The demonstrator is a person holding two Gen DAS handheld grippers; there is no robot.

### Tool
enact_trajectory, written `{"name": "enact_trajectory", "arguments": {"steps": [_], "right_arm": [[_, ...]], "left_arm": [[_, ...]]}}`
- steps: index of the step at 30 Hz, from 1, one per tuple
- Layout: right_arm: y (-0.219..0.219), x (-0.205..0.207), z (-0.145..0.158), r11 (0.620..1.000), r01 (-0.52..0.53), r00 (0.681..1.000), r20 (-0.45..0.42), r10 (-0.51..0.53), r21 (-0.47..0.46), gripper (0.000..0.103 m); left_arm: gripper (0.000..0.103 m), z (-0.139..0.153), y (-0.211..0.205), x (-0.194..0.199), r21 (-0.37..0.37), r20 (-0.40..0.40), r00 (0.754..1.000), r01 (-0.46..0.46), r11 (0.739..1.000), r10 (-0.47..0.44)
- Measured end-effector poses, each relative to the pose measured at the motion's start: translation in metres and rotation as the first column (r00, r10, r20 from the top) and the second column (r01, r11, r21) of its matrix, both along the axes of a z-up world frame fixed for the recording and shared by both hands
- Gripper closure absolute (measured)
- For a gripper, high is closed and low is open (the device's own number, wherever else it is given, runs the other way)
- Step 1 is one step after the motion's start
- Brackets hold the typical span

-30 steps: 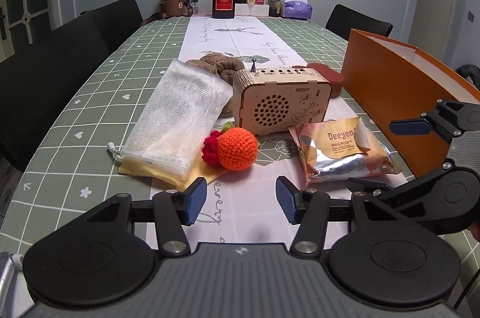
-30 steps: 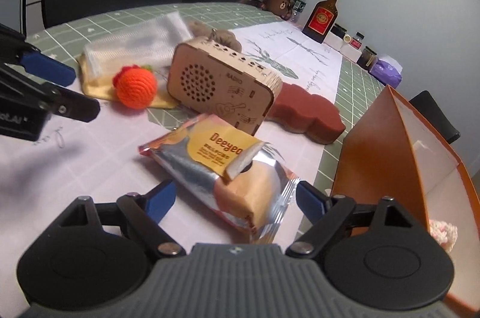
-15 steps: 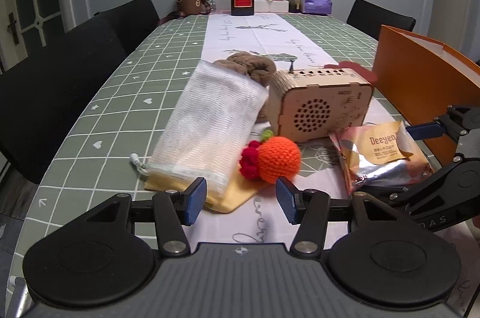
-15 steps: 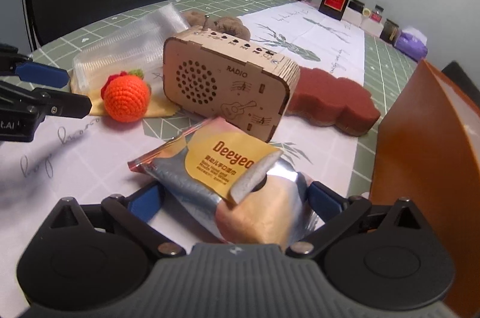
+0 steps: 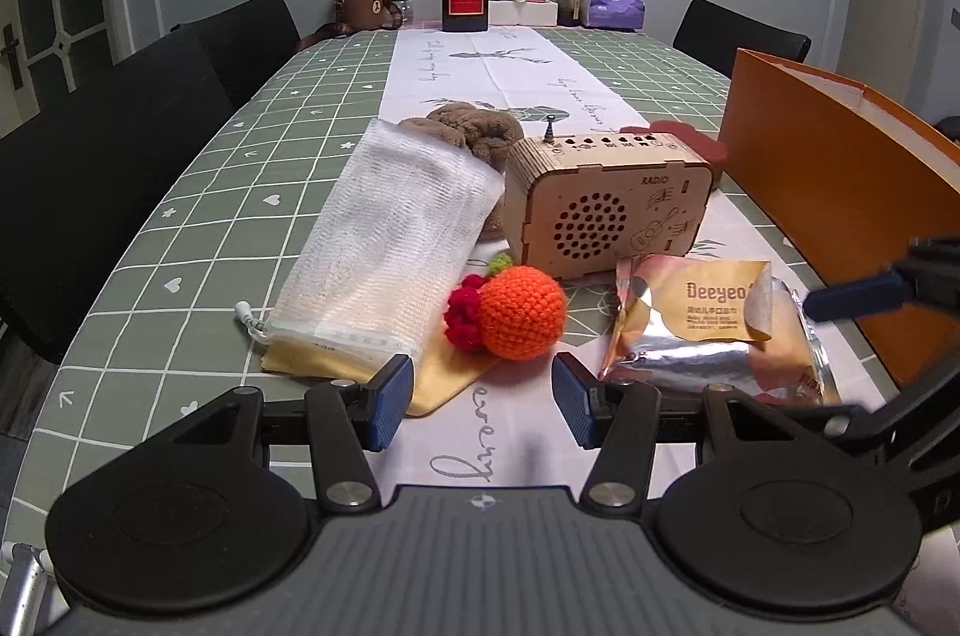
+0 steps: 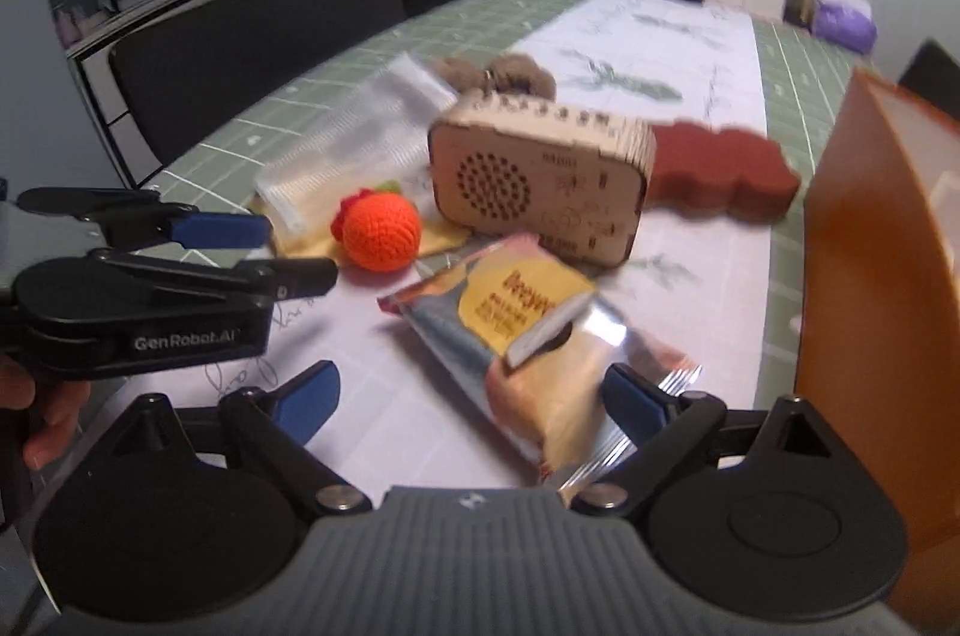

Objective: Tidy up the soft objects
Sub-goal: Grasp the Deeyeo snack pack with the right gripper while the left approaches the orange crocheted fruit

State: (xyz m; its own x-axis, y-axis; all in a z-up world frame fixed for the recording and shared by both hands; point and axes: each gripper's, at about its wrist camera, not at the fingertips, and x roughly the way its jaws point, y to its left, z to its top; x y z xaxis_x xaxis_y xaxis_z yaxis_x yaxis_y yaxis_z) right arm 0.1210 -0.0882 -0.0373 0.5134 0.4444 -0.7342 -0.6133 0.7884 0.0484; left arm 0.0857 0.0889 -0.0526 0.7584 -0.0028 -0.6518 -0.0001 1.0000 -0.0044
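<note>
Left wrist view: left gripper (image 5: pixel 483 399) roughly half open, nothing between pads. Crochet orange (image 5: pixel 521 311) just ahead of fingertips on table (image 5: pixel 198 240); light, squishy, best pinched across round middle.

Right wrist view: right gripper (image 6: pixel 471 402) jaws just been closing, still wide, straddling near end of snack packet (image 6: pixel 534 336). Foil slippery, crinkly, puffy; grab across body, not sealed edge. Orange box (image 6: pixel 870 276) close on right.
</note>
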Motion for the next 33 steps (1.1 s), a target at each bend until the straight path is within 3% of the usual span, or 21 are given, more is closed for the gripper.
{"name": "enact_trajectory", "arguments": {"steps": [3, 6, 13, 17, 23, 28, 33], "right_arm": [[-0.001, 0.008, 0.000, 0.997, -0.013, 0.995, 0.098, 0.021, -0.080, 0.008], [-0.003, 0.022, -0.012, 0.992, -0.041, 0.993, 0.109, 0.054, -0.119, 0.008], [-0.011, 0.036, -0.035, 0.998, -0.056, 0.995, 0.079, 0.057, -0.022, 0.006], [-0.007, 0.033, -0.034, 0.998, -0.053, 0.997, 0.063, 0.054, -0.016, 0.017], [-0.001, 0.018, -0.017, 1.000, -0.024, 0.997, -0.078, 0.022, -0.016, 0.020], [0.002, 0.014, -0.010, 0.997, -0.070, 0.997, 0.025, 0.071, -0.040, 0.018], [0.006, 0.020, -0.022, 0.998, -0.070, 0.997, -0.012, 0.070, 0.001, 0.019]], "left_arm": [[0.040, 0.001, -0.001, -0.001, -0.009, 0.003, 1.000, 0.004, 1.000, -0.004], [0.040, 0.002, -0.002, 0.000, -0.014, 0.003, 1.000, 0.011, 1.000, -0.011], [0.040, 0.000, -0.003, 0.008, -0.037, -0.002, 1.000, 0.016, 0.999, -0.016], [0.040, -0.003, -0.006, 0.015, -0.032, -0.002, 1.000, 0.018, 0.999, -0.018], [0.039, -0.006, -0.005, 0.019, -0.034, -0.012, 1.000, 0.012, 0.999, -0.013], [0.039, -0.005, -0.003, 0.023, -0.050, -0.007, 1.000, 0.006, 0.999, -0.006], [0.039, -0.003, -0.004, 0.026, -0.061, -0.007, 1.000, -0.007, 0.998, 0.007]]}}
